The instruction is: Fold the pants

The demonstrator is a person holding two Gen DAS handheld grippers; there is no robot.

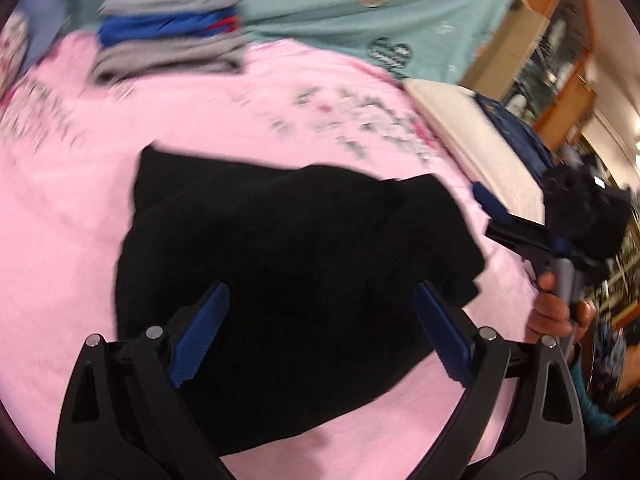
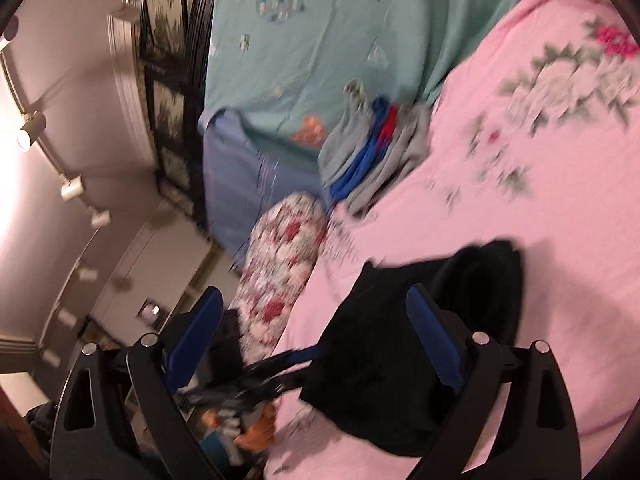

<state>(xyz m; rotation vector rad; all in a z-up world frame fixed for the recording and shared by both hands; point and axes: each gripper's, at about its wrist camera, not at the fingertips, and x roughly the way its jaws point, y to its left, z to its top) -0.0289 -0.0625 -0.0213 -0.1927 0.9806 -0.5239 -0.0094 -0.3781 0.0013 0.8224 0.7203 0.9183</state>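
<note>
— Starting with your left wrist view: what did you have under you?

— Your left hand-held gripper point(image 1: 320, 332) hung above the black pants point(image 1: 280, 264), its blue pads spread wide apart and nothing between them. The pants lay in a folded dark bundle on the pink bedspread point(image 1: 60, 240), roughly in the middle of the view. Further back sat a stack of folded clothes point(image 1: 172, 36), grey with a blue layer, where the pink met the teal sheet point(image 1: 420, 20). On your right, your right hand-held gripper point(image 1: 504, 220) reached toward the pants' edge, with your hand point(image 1: 556, 316) wrapped on its handle. I could not tell from that angle whether it touched the cloth.

— And from your right wrist view?

— Your right hand-held gripper point(image 2: 316, 332) also stood with its fingers wide apart, empty. The pants point(image 2: 400, 360) lay low in the frame on the pink bedspread point(image 2: 500, 220), partly behind the right-hand pad. Your left hand-held gripper point(image 2: 288, 364) showed blurred at the pants' near edge; whether it touched them I could not say. A flowered pillow point(image 2: 284, 272) lay beside the pants, and the stack of folded clothes point(image 2: 372, 152) sat beyond it against the teal sheet point(image 2: 320, 60).
</note>
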